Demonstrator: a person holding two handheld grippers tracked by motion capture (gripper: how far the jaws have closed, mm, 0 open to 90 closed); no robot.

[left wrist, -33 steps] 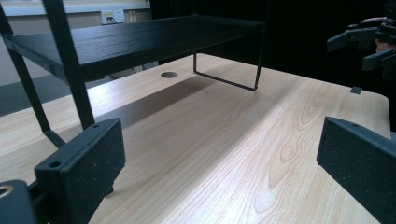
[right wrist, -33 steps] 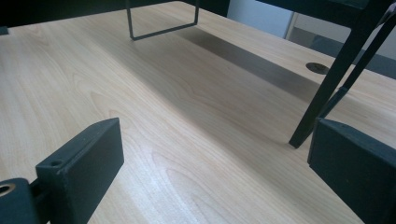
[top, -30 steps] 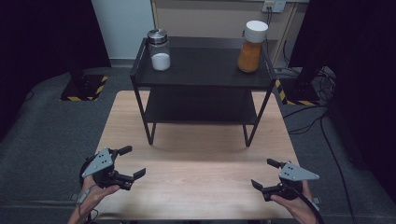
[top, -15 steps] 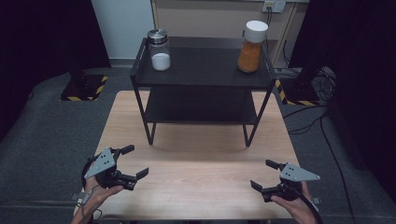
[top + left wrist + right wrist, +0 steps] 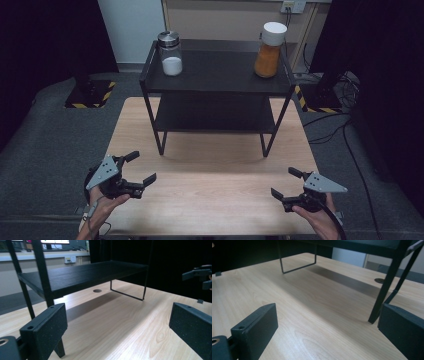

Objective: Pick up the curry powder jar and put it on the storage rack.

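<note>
A black two-tier metal shelf rack (image 5: 217,85) stands at the far middle of the wooden table (image 5: 215,170). On its top tier a glass jar of white powder (image 5: 171,54) with a metal lid sits at the left, and a jar of orange powder (image 5: 269,50) with a white lid at the right. My left gripper (image 5: 141,167) hovers open over the table's near left corner, holding nothing. Over the near right corner my right gripper (image 5: 285,183) is open and holds nothing too. In the left gripper view the rack's lower tier (image 5: 82,275) lies ahead, and the right gripper (image 5: 200,277) shows far right.
Dark grey floor surrounds the table, with cables (image 5: 340,125) trailing at the right and a yellow-and-black striped base (image 5: 92,95) at the left. A round cable hole (image 5: 97,290) in the tabletop lies under the rack. The rack's leg (image 5: 387,287) stands near my right gripper.
My left gripper has shifted slightly toward the near edge. The right gripper has barely moved.
</note>
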